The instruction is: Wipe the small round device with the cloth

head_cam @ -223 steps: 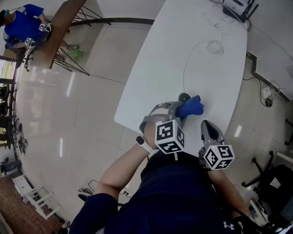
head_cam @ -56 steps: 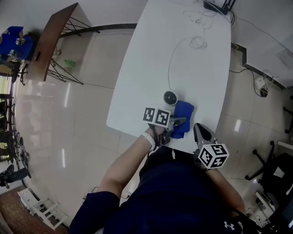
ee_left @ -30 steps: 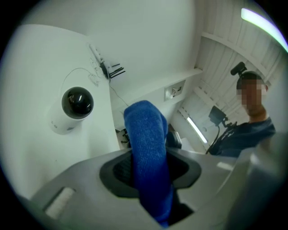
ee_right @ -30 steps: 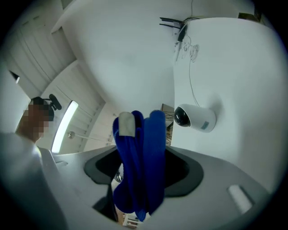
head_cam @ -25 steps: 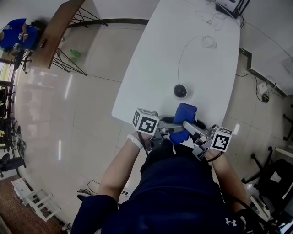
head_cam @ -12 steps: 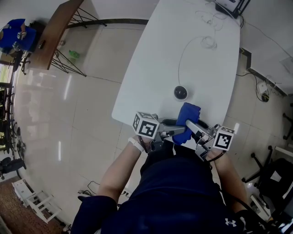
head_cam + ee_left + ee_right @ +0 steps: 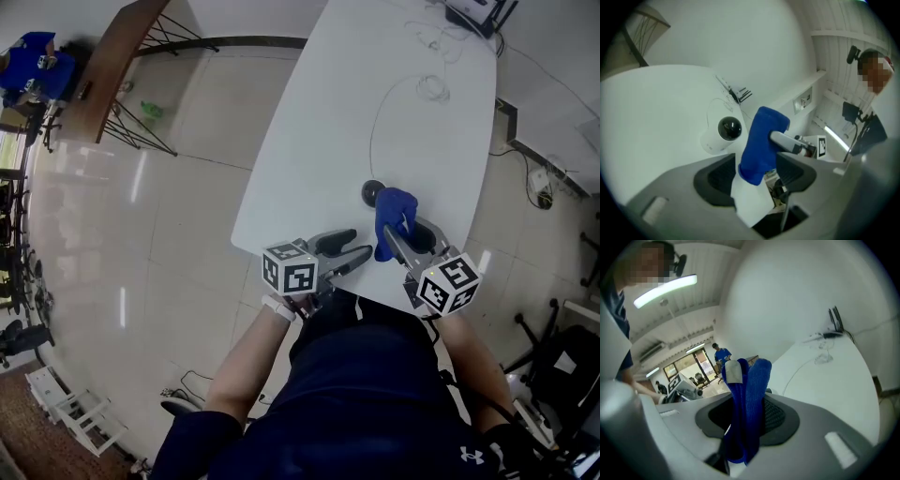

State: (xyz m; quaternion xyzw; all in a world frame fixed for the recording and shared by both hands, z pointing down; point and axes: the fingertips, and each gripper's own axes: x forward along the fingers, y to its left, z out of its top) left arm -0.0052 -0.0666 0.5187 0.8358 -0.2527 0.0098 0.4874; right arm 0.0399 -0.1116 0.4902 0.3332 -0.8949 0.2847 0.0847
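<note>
Between the right gripper's (image 7: 395,228) fingers the blue cloth (image 7: 395,210) is now pinched upright. A second ago both grippers had hold of it. Since then the right jaws have been closing on its folds, while the left gripper's (image 7: 349,247) jaws have just been opening and now stand wide with nothing pressed between them. The cloth hangs just ahead of the left fingertips, free of their pads. I take that as the handover finished, so the wiping can begin from the right side.

The small round device (image 7: 373,194) sits on the table (image 7: 319,150) right at the right fingertips, with the cloth's top edge at or over it. From the left fingers it lies ahead and a little to the left.

The table's near edge runs just behind both sets of fingers, so there's little slack for pulling back. Beyond the fingertips the top is bare, apart from a thin cable (image 7: 372,127) trailing away from the device. A careless swipe might tug it.
</note>
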